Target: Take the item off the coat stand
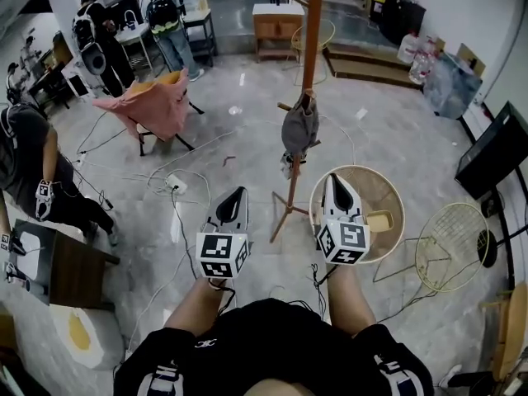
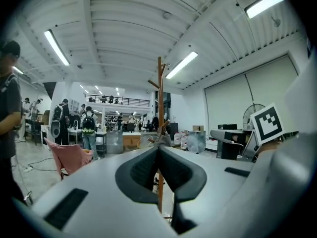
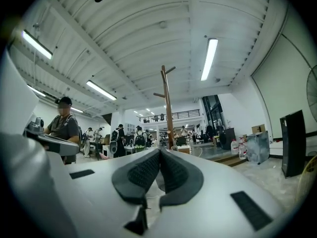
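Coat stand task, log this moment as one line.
left gripper: shut, empty | right gripper: shut, empty | grey item: hanging on coat stand | contact: none

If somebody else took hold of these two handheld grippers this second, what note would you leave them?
Left gripper: fingers together, holding nothing, held short of the stand.
Right gripper: fingers together, also empty.
Coat stand: upright just ahead, between the two grippers in the head view.
Grey item: hanging on a low peg of the stand, with neither gripper touching it.
Done: nothing yet.
Left: open one gripper, reach to the grey item, close on it and lift it off its peg.
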### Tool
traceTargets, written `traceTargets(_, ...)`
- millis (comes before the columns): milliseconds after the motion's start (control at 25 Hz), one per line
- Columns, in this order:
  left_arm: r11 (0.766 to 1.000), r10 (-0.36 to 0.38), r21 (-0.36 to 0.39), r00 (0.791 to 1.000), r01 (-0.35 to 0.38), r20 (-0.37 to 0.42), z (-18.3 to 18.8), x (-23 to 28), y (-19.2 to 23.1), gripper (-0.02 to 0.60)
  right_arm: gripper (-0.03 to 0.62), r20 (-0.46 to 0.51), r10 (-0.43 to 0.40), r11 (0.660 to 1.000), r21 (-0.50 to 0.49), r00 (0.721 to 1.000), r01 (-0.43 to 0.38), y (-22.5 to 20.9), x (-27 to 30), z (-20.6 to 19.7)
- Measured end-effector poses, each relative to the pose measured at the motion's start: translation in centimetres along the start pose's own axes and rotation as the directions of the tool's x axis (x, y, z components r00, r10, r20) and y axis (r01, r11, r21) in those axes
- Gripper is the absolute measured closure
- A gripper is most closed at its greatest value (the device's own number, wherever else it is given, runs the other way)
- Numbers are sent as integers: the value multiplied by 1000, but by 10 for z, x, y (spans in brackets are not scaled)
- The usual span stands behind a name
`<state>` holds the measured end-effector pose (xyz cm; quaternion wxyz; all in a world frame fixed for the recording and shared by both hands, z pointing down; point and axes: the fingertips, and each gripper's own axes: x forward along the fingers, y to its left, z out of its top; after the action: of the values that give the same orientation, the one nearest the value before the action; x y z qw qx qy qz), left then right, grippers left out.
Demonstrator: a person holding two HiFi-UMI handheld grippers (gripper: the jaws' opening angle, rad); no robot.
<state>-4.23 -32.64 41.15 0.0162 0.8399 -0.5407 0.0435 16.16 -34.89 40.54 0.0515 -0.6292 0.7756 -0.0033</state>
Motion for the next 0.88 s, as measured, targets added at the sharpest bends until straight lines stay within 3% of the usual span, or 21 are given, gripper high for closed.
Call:
traceTargets(480,998,49,-35,998,-51,-49,-14,79,25,569,577,-32,78,997,-8,996,-78,-22,96,-15)
traceTargets(840,999,28,-33,999,-30,-44,-10,129,42,569,576,-35,94,995,-12,995,-94,-27,148,-19)
traceTargets(880,999,28,-31,999,-30,-41,-9,134,45,569,537,-35,99,995,-7,994,-99,-27,155,-19)
